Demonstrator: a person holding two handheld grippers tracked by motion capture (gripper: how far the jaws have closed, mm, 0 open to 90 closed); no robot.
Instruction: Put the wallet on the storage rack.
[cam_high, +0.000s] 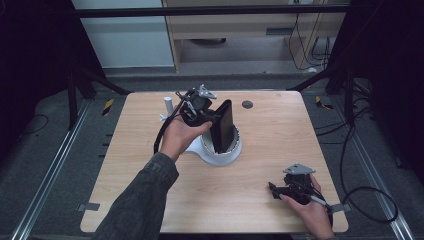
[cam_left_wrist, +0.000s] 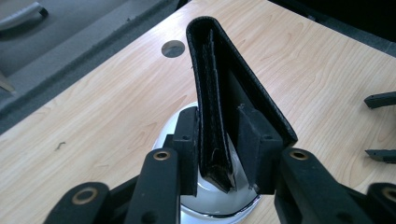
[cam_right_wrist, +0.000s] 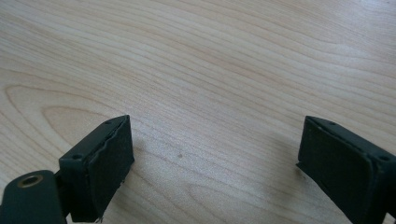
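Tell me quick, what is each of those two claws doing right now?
Left gripper: jaws around the black wallet standing in the white holder; whether they still grip it cannot be told.
Right gripper: open, holding nothing, above the table.

grainy black leather wallet (cam_left_wrist: 219, 84), glossy white plastic holder (cam_high: 222, 155), matt pale wood-grain table (cam_high: 270, 135)

We see open tabletop (cam_high: 270, 130) across the frame's right; at centre the upright wallet (cam_high: 223, 125), white bowl (cam_high: 220, 155) and white cylinder (cam_high: 169, 106) block passage.
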